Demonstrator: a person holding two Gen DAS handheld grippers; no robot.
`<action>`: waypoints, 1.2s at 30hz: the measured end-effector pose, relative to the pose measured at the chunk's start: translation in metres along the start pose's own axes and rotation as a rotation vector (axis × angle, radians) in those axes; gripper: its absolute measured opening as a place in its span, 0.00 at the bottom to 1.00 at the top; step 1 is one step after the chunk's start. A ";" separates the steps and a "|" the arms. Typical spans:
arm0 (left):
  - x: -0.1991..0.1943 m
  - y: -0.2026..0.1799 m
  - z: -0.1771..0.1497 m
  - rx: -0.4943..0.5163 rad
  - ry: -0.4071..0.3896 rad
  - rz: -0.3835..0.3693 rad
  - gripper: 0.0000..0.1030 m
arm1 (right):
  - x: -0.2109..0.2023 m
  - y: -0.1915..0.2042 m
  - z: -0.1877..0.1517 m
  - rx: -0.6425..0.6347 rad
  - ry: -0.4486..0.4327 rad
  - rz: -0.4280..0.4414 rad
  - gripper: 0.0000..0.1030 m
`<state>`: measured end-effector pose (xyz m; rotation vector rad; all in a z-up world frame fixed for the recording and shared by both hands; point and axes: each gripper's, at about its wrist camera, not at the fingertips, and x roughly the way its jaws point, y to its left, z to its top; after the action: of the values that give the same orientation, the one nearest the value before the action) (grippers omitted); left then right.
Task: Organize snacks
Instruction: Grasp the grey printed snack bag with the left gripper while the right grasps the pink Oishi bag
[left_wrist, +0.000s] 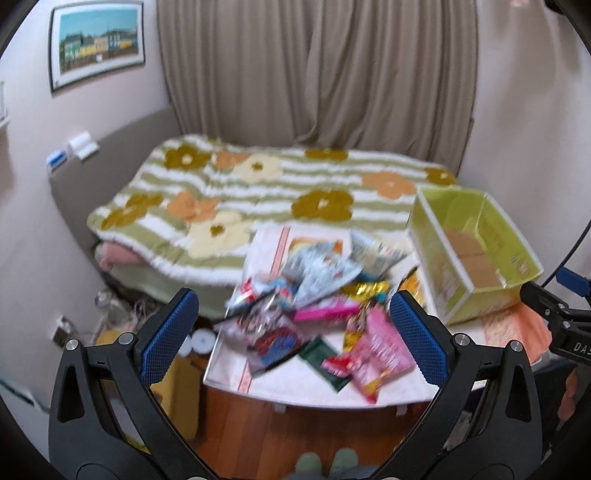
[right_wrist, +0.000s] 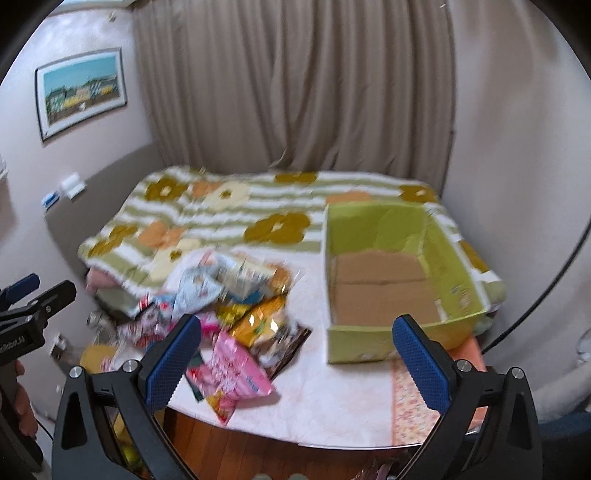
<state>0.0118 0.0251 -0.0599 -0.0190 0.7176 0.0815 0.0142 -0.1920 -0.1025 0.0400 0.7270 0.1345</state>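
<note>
A loose pile of snack packets (left_wrist: 314, 291) lies on a white-covered table (left_wrist: 291, 384); it also shows in the right wrist view (right_wrist: 229, 314). A pink packet (left_wrist: 384, 350) sits at the pile's near edge, also in the right wrist view (right_wrist: 236, 373). An empty lime-green cardboard box (right_wrist: 399, 273) stands to the right of the pile, also in the left wrist view (left_wrist: 476, 251). My left gripper (left_wrist: 291, 336) is open and empty, held above the pile. My right gripper (right_wrist: 295, 350) is open and empty, above the bare cloth between pile and box.
A bed with a flowered green-striped blanket (left_wrist: 266, 188) lies behind the table. Beige curtains (right_wrist: 295, 85) hang at the back. Clutter (left_wrist: 122, 317) sits on the floor left of the table. Wooden floor (left_wrist: 295, 424) shows below the near table edge.
</note>
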 end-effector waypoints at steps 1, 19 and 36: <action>0.006 0.005 -0.004 -0.007 0.020 -0.008 1.00 | 0.012 0.004 -0.007 0.005 0.035 0.020 1.00; 0.185 0.017 0.036 0.228 0.229 -0.233 0.99 | 0.146 0.046 -0.071 0.382 0.418 0.113 1.00; 0.308 -0.048 0.022 0.696 0.423 -0.412 0.99 | 0.191 0.050 -0.098 0.649 0.536 0.031 1.00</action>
<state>0.2606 -0.0009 -0.2462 0.4925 1.1192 -0.5838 0.0849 -0.1174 -0.2975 0.6547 1.2823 -0.0711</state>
